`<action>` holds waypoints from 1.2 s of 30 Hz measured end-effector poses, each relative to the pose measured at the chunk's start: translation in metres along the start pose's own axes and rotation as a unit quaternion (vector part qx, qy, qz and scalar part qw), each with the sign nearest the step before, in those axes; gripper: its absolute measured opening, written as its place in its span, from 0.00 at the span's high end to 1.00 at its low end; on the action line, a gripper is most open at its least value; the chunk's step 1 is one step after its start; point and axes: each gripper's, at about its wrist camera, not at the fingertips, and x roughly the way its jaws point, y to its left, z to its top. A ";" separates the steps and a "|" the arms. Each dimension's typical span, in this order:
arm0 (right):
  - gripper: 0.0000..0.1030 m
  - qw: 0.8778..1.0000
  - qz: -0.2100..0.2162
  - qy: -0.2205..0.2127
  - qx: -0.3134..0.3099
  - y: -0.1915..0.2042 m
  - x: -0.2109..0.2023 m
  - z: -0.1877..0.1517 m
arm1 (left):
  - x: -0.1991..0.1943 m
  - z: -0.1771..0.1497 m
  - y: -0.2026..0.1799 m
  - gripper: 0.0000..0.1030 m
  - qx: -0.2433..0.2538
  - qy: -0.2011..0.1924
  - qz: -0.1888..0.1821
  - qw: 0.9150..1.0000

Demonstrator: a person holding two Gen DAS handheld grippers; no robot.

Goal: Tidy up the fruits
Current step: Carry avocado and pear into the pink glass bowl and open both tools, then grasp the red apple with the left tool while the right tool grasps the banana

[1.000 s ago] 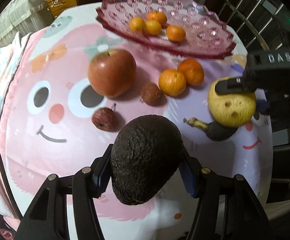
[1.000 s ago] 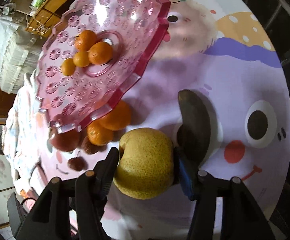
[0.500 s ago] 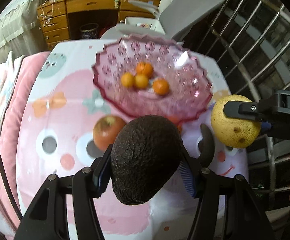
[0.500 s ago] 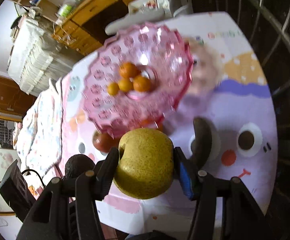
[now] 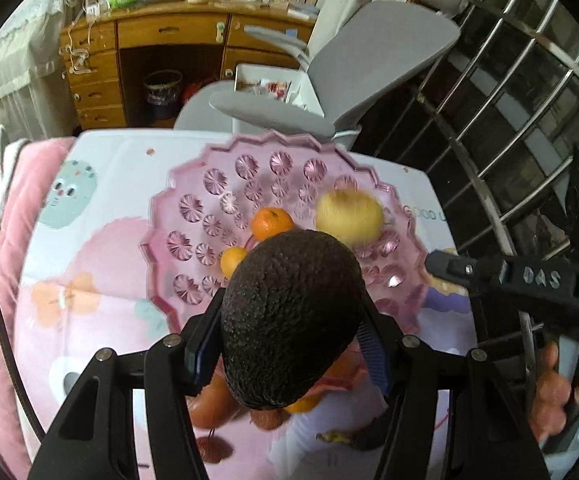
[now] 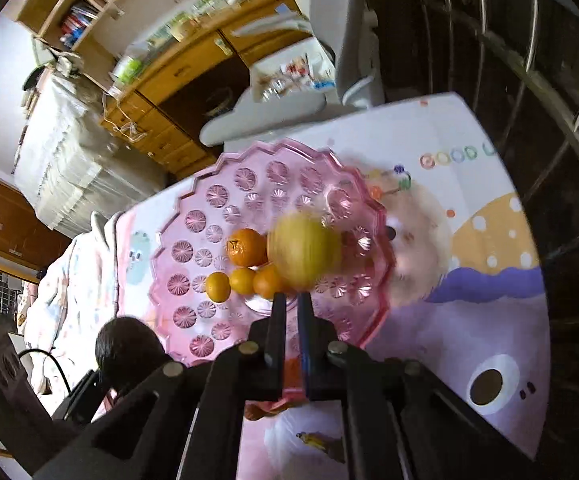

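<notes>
My left gripper (image 5: 289,336) is shut on a dark avocado (image 5: 289,316) and holds it above the near rim of the pink glass dish (image 5: 193,208). A yellow pear (image 5: 347,218), blurred, is in the dish beside several oranges (image 5: 271,222). In the right wrist view my right gripper (image 6: 291,304) is shut and empty, just behind the pear (image 6: 303,254), over the dish (image 6: 209,196). The avocado (image 6: 127,344) shows there at lower left.
More fruit lies on the cartoon tablecloth (image 5: 89,248) under the avocado: an apple (image 5: 209,404), oranges and a dark banana (image 5: 353,436). A grey chair (image 5: 369,60) and a wooden desk (image 5: 149,40) stand beyond the table. Metal railings (image 5: 509,120) run on the right.
Both grippers rose and moved over the dish. The right gripper let go of the pear, which now sits in the dish, and its jaws closed. The left still holds the avocado.
</notes>
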 end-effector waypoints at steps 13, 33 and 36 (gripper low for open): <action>0.94 1.000 0.004 0.016 0.022 -0.009 0.019 -0.002 | 0.030 0.006 0.000 0.28 -0.003 0.023 -0.009 1.000; 0.94 0.999 0.006 -0.012 0.048 -0.032 -0.018 -0.048 | -0.021 -0.040 0.014 0.28 -0.017 0.008 -0.011 1.000; 0.94 0.998 0.003 -0.024 0.053 -0.039 -0.025 -0.061 | -0.027 -0.055 0.024 0.28 -0.024 0.013 -0.002 1.000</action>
